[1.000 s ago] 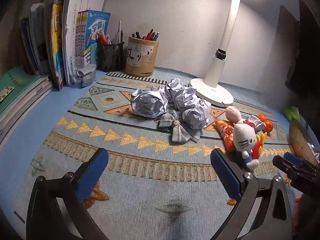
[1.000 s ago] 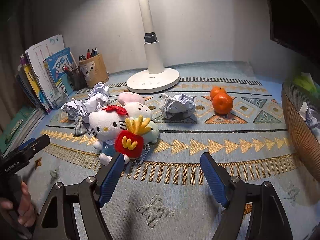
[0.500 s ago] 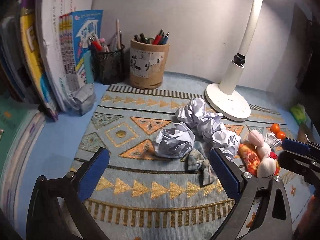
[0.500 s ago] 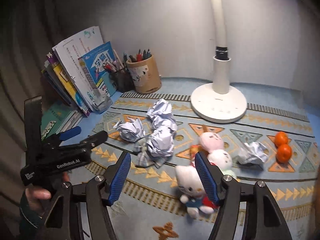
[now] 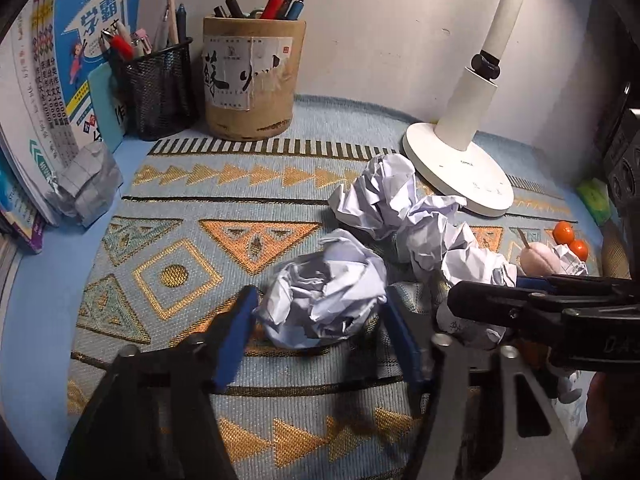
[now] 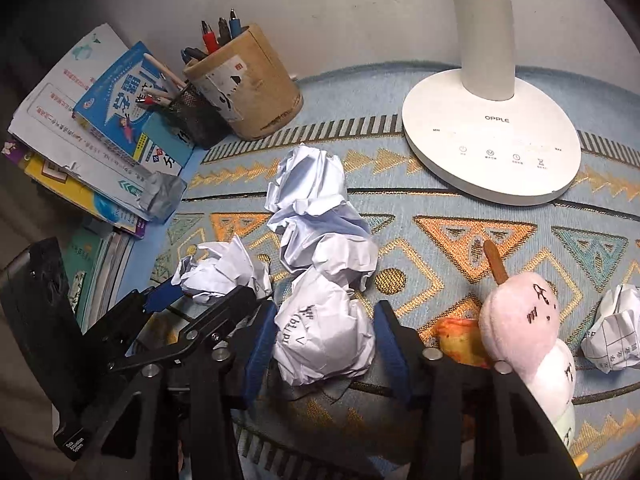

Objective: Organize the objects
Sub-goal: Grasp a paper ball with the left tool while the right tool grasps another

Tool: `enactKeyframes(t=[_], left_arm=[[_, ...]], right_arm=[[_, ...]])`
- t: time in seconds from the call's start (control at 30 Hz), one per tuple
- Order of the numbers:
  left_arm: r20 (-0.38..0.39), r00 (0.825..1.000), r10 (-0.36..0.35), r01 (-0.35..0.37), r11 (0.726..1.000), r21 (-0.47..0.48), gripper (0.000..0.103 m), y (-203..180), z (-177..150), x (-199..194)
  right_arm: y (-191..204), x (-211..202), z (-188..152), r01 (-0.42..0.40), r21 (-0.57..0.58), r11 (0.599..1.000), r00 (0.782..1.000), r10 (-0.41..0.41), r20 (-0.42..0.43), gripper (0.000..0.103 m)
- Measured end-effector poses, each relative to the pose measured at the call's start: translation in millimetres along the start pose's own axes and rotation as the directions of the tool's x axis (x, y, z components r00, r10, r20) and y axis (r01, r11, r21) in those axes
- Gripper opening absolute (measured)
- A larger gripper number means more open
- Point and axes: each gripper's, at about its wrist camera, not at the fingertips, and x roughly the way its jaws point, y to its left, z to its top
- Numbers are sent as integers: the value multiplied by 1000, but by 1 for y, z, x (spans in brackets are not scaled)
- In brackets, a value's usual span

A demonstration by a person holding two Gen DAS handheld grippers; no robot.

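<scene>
Crumpled paper between both tools, each closing on its own ball

White paper wads lie clustered on the patterned mat (image 5: 168,276) covering the desk, near the lamp base (image 6: 492,148). The left tool (image 5: 316,320) brackets one paper ball (image 5: 324,300), its jaws narrowing but the pads not visibly pressing yet. The right tool (image 6: 326,340) straddles a ball with printed writing (image 6: 324,340), its jaws closing too, with the pads at or just off the paper's sides. For a clean grip, I would keep each wad centred between the pads, squeeze gently until the paper gives, then lift straight up so the neighbouring wads (image 6: 316,216) and the plaid cloth under them (image 5: 404,292) are not dragged along.
</scene>
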Motion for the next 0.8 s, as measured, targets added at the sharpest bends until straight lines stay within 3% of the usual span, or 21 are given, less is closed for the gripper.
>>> enactKeyframes(t=[0.2, 0.37, 0.5, 0.7, 0.8], left_arm=[[49, 999, -1, 1, 1000, -3, 48, -3, -2, -17], [151, 987, -46, 49, 999, -12, 48, -15, -15, -79], [211, 972, -99, 95, 995, 28, 48, -44, -38, -128], [217, 955, -202, 183, 977, 108, 49, -102, -88, -155], [165, 961, -223, 201, 969, 141, 50, -129, -115, -142]], right_arm=[[6, -25, -5, -22, -26, 999, 998, 23, 57, 42], [19, -87, -27, -56, -82, 995, 987, 68, 148, 42], [20, -147, -68, -52, -103, 993, 971, 74, 227, 42], [-3, -193, -136, 59, -98, 993, 960, -30, 277, 43], [-25, -194, -167, 139, -76, 987, 956, -113, 271, 43]])
